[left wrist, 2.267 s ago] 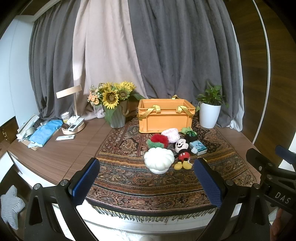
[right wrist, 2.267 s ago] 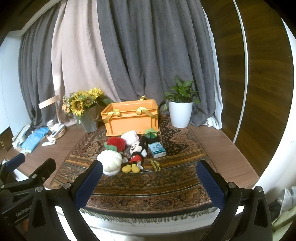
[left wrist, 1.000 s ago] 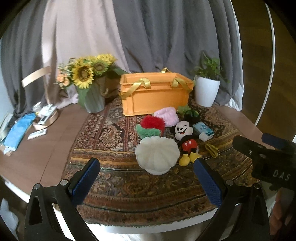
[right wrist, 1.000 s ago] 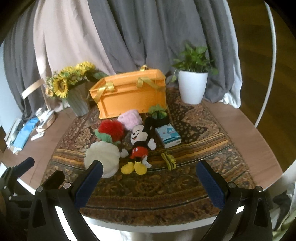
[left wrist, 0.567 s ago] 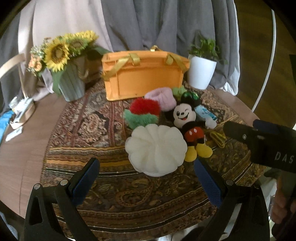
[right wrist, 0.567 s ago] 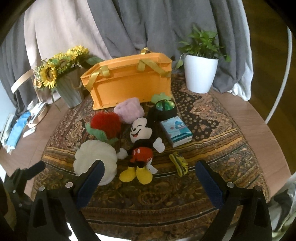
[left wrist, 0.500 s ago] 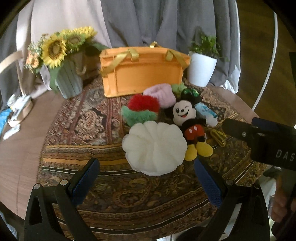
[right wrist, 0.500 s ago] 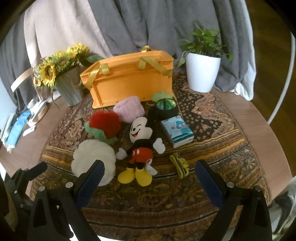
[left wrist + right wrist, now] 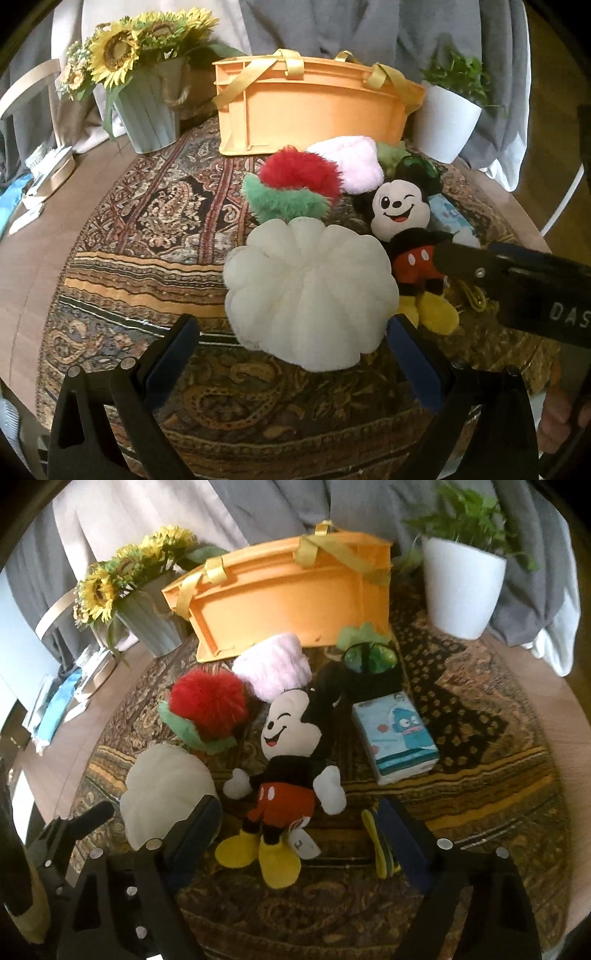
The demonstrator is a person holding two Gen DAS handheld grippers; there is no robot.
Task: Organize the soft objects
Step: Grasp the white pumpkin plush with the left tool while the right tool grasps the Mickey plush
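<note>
A white pumpkin-shaped cushion (image 9: pixel 310 295) lies on the patterned rug, and my left gripper (image 9: pixel 295 350) stands open around its near edge without touching it. Beside it lies a mouse plush (image 9: pixel 291 760) with red shorts and yellow shoes. My right gripper (image 9: pixel 299 834) straddles the plush's legs; its jaws are closing, and the pads stand clear of the plush. Behind are a red and green fluffy toy (image 9: pixel 207 709), a pink fluffy piece (image 9: pixel 273 668) and the orange crate (image 9: pixel 295 594) with yellow straps.
A tissue pack (image 9: pixel 395 738), a dark pouch with green inside (image 9: pixel 369 664) and a yellow band (image 9: pixel 376 842) lie right of the plush. A sunflower vase (image 9: pixel 147 107) stands left of the crate, a white plant pot (image 9: pixel 461 590) right. Small items (image 9: pixel 40 181) sit on the wooden table at far left.
Both grippers have moved forward and down towards the toys, which now fill the views. The right gripper's jaws have narrowed around the mouse plush; the left gripper's jaws stay wide.
</note>
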